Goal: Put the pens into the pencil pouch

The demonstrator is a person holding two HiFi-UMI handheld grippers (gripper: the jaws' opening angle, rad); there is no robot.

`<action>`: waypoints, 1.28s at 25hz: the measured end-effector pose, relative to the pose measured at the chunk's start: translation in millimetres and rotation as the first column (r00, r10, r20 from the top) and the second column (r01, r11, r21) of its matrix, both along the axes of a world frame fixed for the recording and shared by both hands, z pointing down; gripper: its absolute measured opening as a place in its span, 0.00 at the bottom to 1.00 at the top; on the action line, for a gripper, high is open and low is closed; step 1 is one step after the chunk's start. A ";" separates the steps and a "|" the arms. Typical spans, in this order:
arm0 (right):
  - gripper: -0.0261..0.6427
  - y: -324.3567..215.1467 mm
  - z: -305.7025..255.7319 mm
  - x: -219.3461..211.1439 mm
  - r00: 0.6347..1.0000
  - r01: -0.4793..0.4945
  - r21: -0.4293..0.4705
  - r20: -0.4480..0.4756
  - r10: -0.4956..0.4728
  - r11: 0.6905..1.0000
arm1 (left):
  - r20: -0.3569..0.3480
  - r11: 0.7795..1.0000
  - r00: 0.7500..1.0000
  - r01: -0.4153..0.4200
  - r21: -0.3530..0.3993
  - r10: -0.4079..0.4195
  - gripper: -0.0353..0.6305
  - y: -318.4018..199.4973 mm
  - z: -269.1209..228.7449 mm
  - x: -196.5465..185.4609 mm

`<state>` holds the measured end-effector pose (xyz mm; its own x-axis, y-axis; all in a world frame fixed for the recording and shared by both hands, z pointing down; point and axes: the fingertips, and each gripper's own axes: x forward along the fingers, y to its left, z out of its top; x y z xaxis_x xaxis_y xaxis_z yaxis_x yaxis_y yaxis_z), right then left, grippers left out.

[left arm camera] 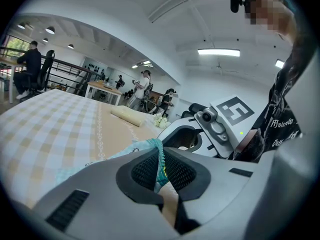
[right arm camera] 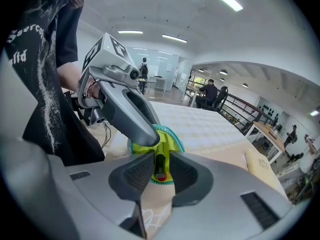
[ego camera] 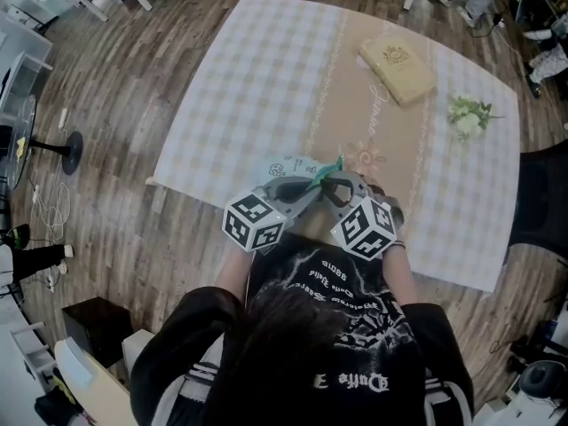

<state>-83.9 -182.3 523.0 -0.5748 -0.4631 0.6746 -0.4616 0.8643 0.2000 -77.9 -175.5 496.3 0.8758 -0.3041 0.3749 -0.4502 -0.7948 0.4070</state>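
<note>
Left tool (left arm camera: 161, 168) is clamping the pencil pouch (left arm camera: 141, 146) by its zip edge, at the near edge of the surface (ego camera: 266, 69). Right tool (right arm camera: 160, 173) is standing slightly parted around a pen (right arm camera: 159, 165) in the pouch mouth. Risk: the unclamped pen is likely sliding out if the mouth sags.

The head view looks steeply down past the person's own hair onto the table (ego camera: 266, 78). Each gripper view sits low and close behind its jaws (the two face one another); all three share the pencil pouch (ego camera: 288, 167)
</note>
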 end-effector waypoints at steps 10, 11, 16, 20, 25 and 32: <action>0.32 29.2 -1.6 22.1 0.999 -0.045 -0.005 0.030 0.045 0.999 | 0.017 1.000 1.000 0.015 0.000 -0.015 0.11 30.2 5.3 12.8; 0.34 26.1 -2.2 22.2 0.998 -0.053 -0.007 0.033 0.053 0.999 | 0.018 1.000 1.000 0.016 0.000 -0.016 0.11 27.5 5.5 11.4; 0.36 8.6 -8.4 39.7 0.992 -0.112 -0.008 0.053 0.113 0.994 | 0.030 0.999 0.999 0.033 -0.009 -0.033 0.11 11.2 7.9 15.7; 0.36 19.5 -14.0 63.8 0.978 -0.188 0.008 0.090 0.186 0.982 | 0.045 0.998 0.997 0.063 0.000 -0.063 0.11 17.9 11.9 23.3; 0.36 32.3 -8.3 90.3 0.945 -0.306 -0.004 0.123 0.304 0.952 | 0.062 0.997 0.995 0.076 0.015 -0.077 0.11 21.7 20.1 23.8; 0.34 44.0 6.3 129.5 0.865 -0.449 -0.095 0.201 0.459 0.888 | 0.036 0.989 0.993 0.112 -0.092 -0.109 0.11 19.4 45.5 46.8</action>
